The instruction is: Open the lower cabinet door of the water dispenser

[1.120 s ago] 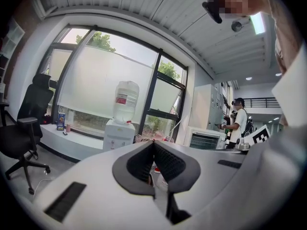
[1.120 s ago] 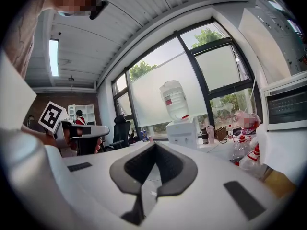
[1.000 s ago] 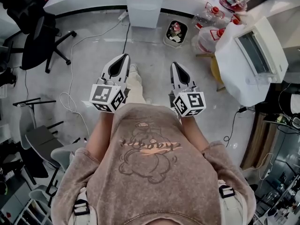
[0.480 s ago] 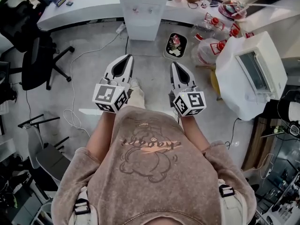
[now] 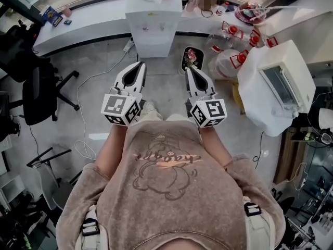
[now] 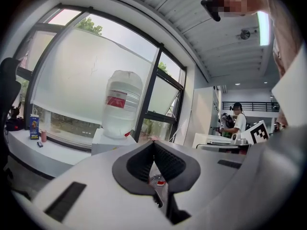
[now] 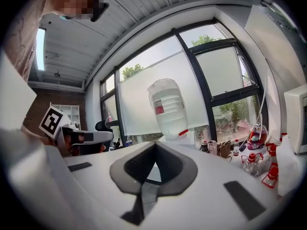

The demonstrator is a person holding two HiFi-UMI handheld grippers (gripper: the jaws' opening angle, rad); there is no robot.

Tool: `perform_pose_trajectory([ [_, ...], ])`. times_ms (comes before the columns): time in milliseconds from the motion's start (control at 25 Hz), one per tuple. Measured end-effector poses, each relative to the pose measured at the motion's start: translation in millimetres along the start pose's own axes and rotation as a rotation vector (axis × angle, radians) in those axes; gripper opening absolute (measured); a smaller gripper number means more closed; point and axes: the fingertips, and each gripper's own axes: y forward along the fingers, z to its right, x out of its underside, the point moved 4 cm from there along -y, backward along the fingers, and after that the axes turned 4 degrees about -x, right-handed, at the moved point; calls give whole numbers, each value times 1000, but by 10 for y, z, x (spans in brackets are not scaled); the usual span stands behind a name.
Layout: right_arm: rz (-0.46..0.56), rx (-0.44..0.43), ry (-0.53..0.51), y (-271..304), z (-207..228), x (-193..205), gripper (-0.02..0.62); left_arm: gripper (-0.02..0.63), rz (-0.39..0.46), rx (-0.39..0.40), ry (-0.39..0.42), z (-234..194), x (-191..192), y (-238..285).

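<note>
The white, boxy water dispenser (image 5: 151, 27), carrying a clear rounded bottle (image 6: 122, 104), is standing against the long white surface (image 5: 88, 20), well ahead of both grippers. The smooth-shelled left gripper (image 5: 140, 63) and right gripper (image 5: 188, 69) are pointing toward it over the grey floor (image 5: 166, 66), their ribbed black jaws pressing together on nothing.
</note>
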Motion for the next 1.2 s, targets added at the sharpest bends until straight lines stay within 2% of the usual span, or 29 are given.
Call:
perform_pose_trajectory([
  [200, -7, 19, 4, 68, 95, -28, 6, 18, -11, 23, 10, -28, -49, 184],
  [400, -6, 16, 14, 81, 282, -69, 8, 18, -22, 11, 18, 42, -57, 322],
  [920, -31, -78, -15, 351, 494, -3, 6, 18, -58, -27, 19, 27, 112, 603],
  [1200, -31, -54, 15, 419, 620, 116, 8, 18, -63, -31, 14, -65, 210, 782],
])
